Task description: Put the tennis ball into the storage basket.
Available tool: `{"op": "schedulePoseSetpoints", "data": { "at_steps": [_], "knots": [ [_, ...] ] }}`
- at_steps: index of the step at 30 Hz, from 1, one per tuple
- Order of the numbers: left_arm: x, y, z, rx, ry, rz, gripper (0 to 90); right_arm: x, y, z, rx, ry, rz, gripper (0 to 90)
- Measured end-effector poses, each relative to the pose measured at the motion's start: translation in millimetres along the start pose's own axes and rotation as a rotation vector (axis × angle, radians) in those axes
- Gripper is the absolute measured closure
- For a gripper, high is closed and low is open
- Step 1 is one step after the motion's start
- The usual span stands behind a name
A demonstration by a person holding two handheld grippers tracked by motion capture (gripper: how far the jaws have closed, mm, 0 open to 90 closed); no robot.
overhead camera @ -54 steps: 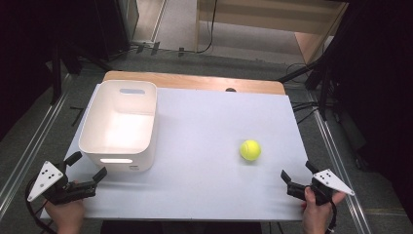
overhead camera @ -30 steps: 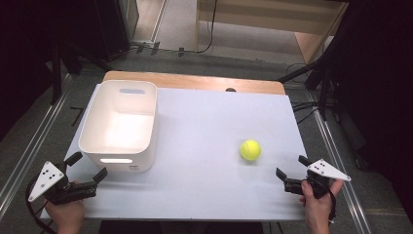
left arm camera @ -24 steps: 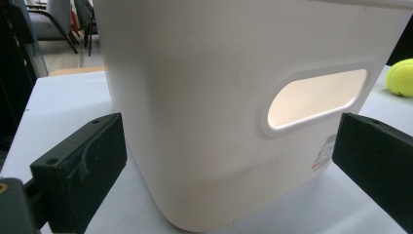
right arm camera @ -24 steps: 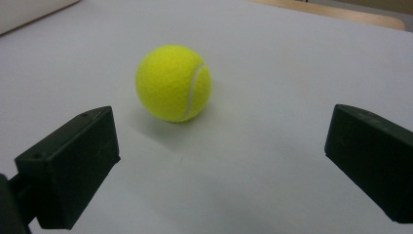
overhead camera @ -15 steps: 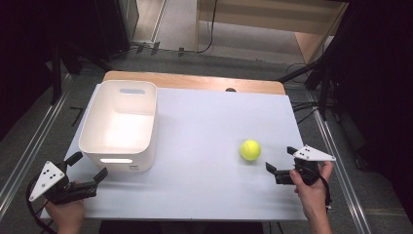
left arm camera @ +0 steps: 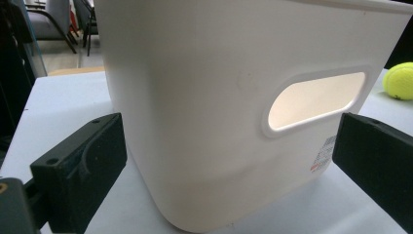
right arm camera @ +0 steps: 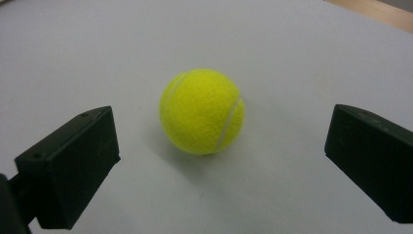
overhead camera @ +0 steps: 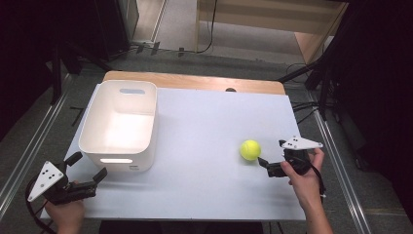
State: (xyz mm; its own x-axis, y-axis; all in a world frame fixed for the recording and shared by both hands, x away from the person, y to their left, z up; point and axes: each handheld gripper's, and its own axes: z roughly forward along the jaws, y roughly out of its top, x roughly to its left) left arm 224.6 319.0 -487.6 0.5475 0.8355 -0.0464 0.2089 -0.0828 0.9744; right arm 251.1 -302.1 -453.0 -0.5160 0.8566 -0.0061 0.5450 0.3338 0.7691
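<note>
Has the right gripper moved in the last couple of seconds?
Yes. The right gripper has moved from the table's near right corner inward toward the ball, which has stayed put.

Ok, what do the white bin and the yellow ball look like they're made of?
The white bin looks like moulded plastic with a smooth matte finish: rounded corners, a cut-out handle slot, light glowing through the wall. The yellow ball looks felt-covered, fuzzy with a curved pale seam, likely a tennis ball.

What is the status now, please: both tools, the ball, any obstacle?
Right tool open, aimed at tennis ball. Left tool open, facing white bin. Nothing between.
</note>
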Motion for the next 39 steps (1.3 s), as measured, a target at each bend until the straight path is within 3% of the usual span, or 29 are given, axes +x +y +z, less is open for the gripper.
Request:
{"op": "schedulePoseSetpoints", "data": {
  "at_steps": [12,14,21,23,30,32,39],
  "knots": [
    [0.3,-0.1,-0.3,-0.002,0.000,-0.004,0.0,3.1,21.3,13.2,0.071,0.003,-0.046,0.0],
    [0.2,0.0,-0.4,-0.001,0.001,-0.002,0.0,5.5,24.9,19.2,0.111,0.009,-0.062,0.0],
    [0.2,0.0,-0.5,-0.001,0.001,-0.003,0.0,7.5,31.5,31.7,0.173,0.057,-0.076,0.0],
    [0.0,0.0,-0.3,-0.003,-0.001,-0.003,0.0,8.4,33.8,36.0,0.200,0.075,-0.100,0.0],
    [0.4,0.1,-0.6,-0.005,-0.001,-0.004,0.0,11.0,39.7,48.6,0.274,0.076,-0.119,0.0],
    [0.7,0.1,-0.9,-0.005,-0.002,-0.007,0.0,12.0,41.7,54.2,0.323,0.068,-0.109,0.0],
    [1.2,0.2,-0.9,-0.008,-0.003,-0.007,0.0,10.7,45.7,66.0,0.384,0.072,-0.122,0.0]
  ]
}}
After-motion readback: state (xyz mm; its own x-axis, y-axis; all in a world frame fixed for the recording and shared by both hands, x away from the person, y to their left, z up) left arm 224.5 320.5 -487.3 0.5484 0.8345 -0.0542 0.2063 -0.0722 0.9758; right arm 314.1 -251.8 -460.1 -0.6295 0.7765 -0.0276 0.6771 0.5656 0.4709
